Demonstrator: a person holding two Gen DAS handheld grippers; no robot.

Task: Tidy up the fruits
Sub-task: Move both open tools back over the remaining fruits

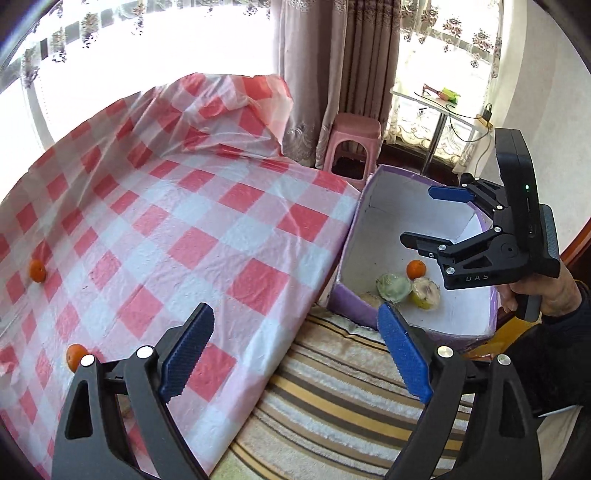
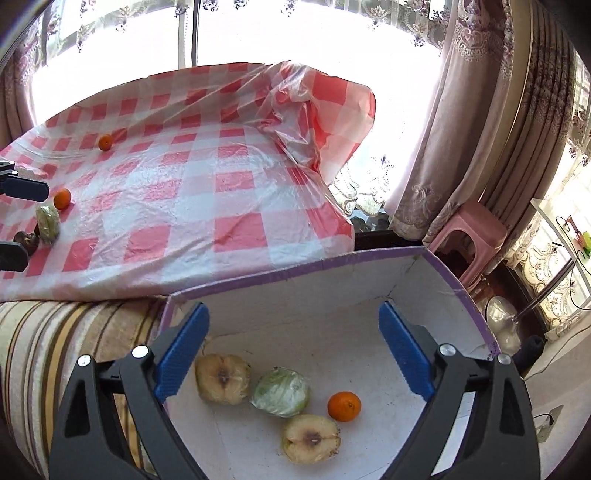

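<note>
We see two bright daylit fisheye views, with windows (image 1: pixel 147 44) behind lace curtains (image 2: pixel 369 11) blown out to white, glare on the plastic tablecloth (image 2: pixel 236 173), soft shadows, dark rounded corners, and straight edges bending near the rim.

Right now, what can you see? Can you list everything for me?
box: one, purple outside and white inside, beside the checked cloth
oranges in the box: one, orange, on the box floor
cut fruit halves: two, pale yellow, in the box
wrapped green piece in the box: one, pale green, between the halves
oranges on the cloth: two, orange, far apart
wrapped green piece on the cloth: one, green, left edge
dark lump: one, brown, beside it; cannot tell what
checked cloth: one, red and white
stool: one, pink, by the curtains
left gripper: jaws open, empty
right gripper: jaws open, above the box
</note>
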